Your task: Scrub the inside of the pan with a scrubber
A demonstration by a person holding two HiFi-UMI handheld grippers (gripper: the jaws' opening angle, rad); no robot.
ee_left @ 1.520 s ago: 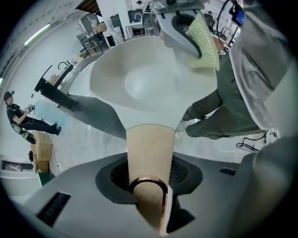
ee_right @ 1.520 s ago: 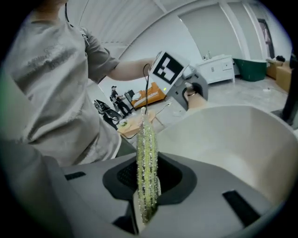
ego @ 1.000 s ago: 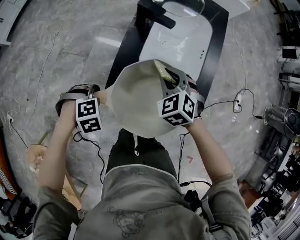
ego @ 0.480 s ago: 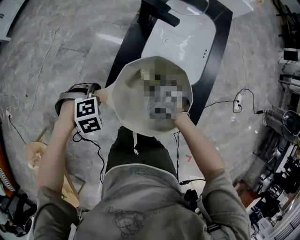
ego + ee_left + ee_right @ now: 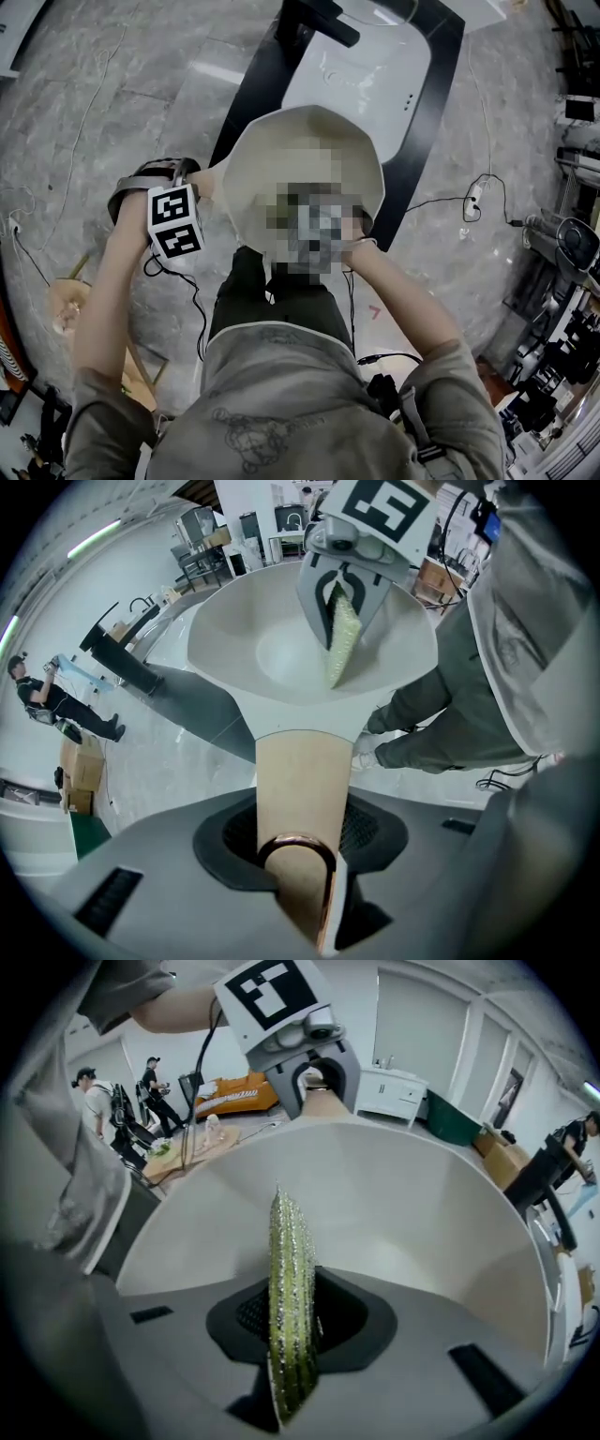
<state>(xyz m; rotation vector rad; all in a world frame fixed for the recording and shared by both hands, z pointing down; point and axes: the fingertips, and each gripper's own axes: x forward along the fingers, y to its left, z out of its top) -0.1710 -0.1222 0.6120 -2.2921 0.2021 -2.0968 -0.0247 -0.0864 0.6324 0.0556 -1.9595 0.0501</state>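
The person holds a cream-white pan [image 5: 302, 155] in the air above the floor. My left gripper [image 5: 199, 189] is shut on its tan wooden handle [image 5: 298, 780], which ends in a copper ring. In the left gripper view the pan's bowl [image 5: 272, 653] opens away from me. My right gripper [image 5: 343, 585] reaches into it, shut on a flat green-yellow scrubber [image 5: 341, 641]. In the right gripper view the scrubber [image 5: 291, 1307] stands on edge between the jaws, against the pan's inner wall [image 5: 412, 1213]. A mosaic patch hides the right gripper in the head view.
A white sink [image 5: 370, 70] on a black frame with a black faucet [image 5: 319, 21] stands just beyond the pan. Cables [image 5: 473, 202] trail on the marble floor. A wooden stool [image 5: 70, 309] is at the left. People [image 5: 155, 1082] stand in the background.
The right gripper with the scrubber has slid from the pan's far right side toward its near rim. The left gripper and handle have shifted slightly up.
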